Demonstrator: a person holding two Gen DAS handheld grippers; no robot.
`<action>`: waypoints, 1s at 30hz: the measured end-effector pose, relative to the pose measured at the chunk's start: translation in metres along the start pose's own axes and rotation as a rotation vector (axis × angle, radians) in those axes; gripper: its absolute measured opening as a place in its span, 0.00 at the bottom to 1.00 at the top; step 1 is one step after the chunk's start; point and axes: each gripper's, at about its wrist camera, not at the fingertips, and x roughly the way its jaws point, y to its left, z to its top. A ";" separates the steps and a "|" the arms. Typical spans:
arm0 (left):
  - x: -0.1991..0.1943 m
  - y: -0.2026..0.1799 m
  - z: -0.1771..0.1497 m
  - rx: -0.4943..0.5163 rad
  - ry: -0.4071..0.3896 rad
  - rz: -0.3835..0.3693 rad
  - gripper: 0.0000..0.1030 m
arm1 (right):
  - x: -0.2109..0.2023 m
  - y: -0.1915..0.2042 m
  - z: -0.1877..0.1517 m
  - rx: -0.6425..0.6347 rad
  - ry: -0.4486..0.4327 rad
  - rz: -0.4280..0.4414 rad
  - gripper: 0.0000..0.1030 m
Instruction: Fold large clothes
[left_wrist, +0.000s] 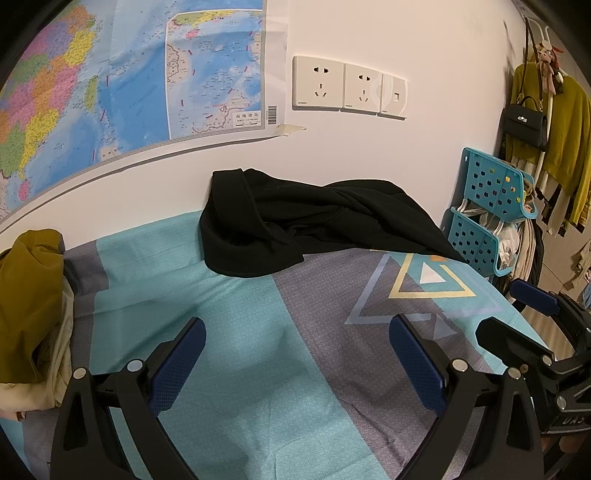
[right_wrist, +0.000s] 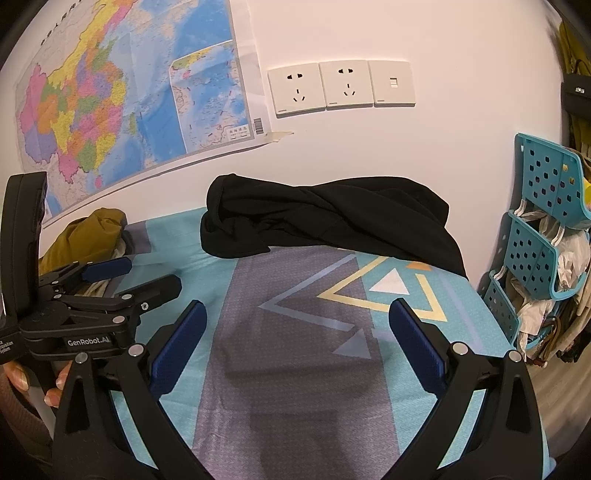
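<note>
1. Bedroom corner: white wall with a taped map (left_wrist: 110, 74) and wall sockets (left_wrist: 349, 86), bed (right_wrist: 295, 369) below in a teal-and-grey patterned sheet.
2. Left tongs (left_wrist: 295, 363) spread wide apart, gripping nothing, hovering over bare sheet near the bed's front edge.
3. Right tongs (right_wrist: 295, 354) likewise parted and empty, poised over the grey stripe and triangle print; both pairs side by side, each visible at the edge of the other's view.
4. Further out, well apart from both tongs: black garment (right_wrist: 325, 218), bunched and twisted in a heap at the far side of the bed, pressed up against the wall.
5. Off to the left, an olive garment (left_wrist: 29, 291) crumpled over a paler one; to the right, teal perforated baskets (right_wrist: 535, 236) and hanging clothes (left_wrist: 561, 147).
6. Step in hand, by the look of it: reaching for the black heap to draw it onto open sheet. Best done by picking two distinct edges or corners, one per pair of tongs, rather than a clump from the middle, then pulling toward the front and spreading flat before any fold.
7. Hard to make out: type of garment, hem, sleeves or collar, all lost in dark folds. Right end of it draped over the bed's edge, extent hidden. Only fingertips (right_wrist: 55, 391) of a hand visible at the lower left of the right view.
</note>
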 end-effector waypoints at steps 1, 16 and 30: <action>0.000 0.000 0.000 0.000 0.001 0.000 0.93 | 0.000 0.000 0.000 0.001 -0.001 -0.001 0.95; 0.000 -0.002 -0.003 0.006 0.000 0.000 0.93 | 0.000 0.001 0.000 -0.001 -0.003 0.002 0.95; 0.005 -0.001 0.000 -0.002 0.012 0.002 0.93 | 0.005 0.001 0.004 -0.013 0.002 0.010 0.95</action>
